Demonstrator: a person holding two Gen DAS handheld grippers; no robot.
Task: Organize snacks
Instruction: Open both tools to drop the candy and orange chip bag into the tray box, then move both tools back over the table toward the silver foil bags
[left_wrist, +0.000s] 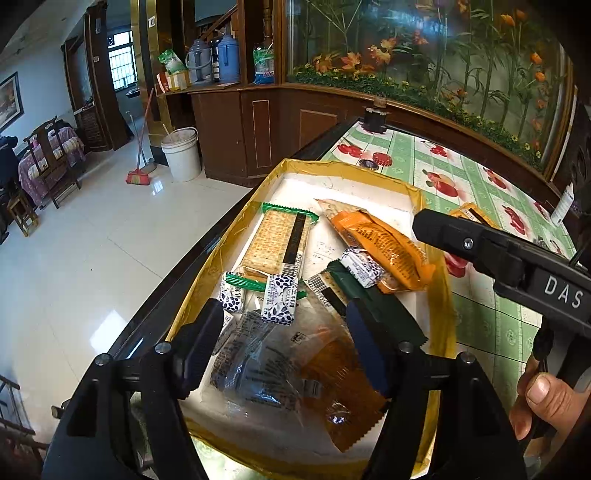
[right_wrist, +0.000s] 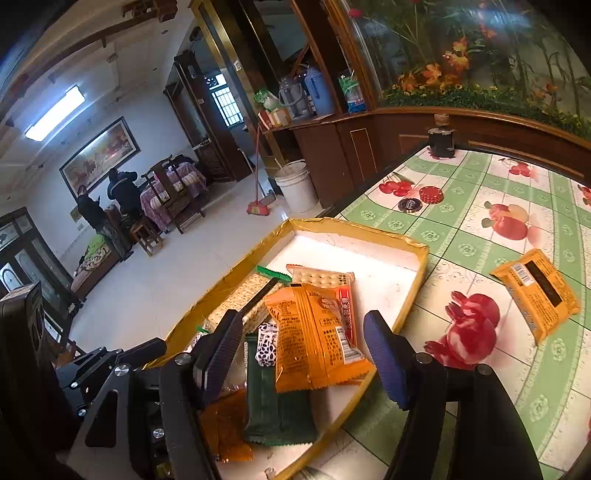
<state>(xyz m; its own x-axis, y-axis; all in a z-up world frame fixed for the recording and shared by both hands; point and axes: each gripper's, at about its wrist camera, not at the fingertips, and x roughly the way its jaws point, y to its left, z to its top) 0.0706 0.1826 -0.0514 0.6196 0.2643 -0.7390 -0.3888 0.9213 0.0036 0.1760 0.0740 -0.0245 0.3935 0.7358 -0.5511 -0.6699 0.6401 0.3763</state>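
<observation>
Crinkly foil snack packets (left_wrist: 380, 251) fill the shallow rectangular tray (left_wrist: 369, 168); both hand-held grippers (left_wrist: 284, 354) (right_wrist: 303, 354) gape, gripping nothing

Home living room, wooden cabinets (left_wrist: 236, 129), broom (left_wrist: 139, 173), perhaps an aquarium (left_wrist: 424, 48)

My left gripper's black frame hides the near end of the shallow yellow-rimmed white tray (left_wrist: 373, 168), my dark-green snack wrapper (right_wrist: 275, 410) lies half under the orange snack packet (right_wrist: 314, 339), its print too blurred to read.
</observation>
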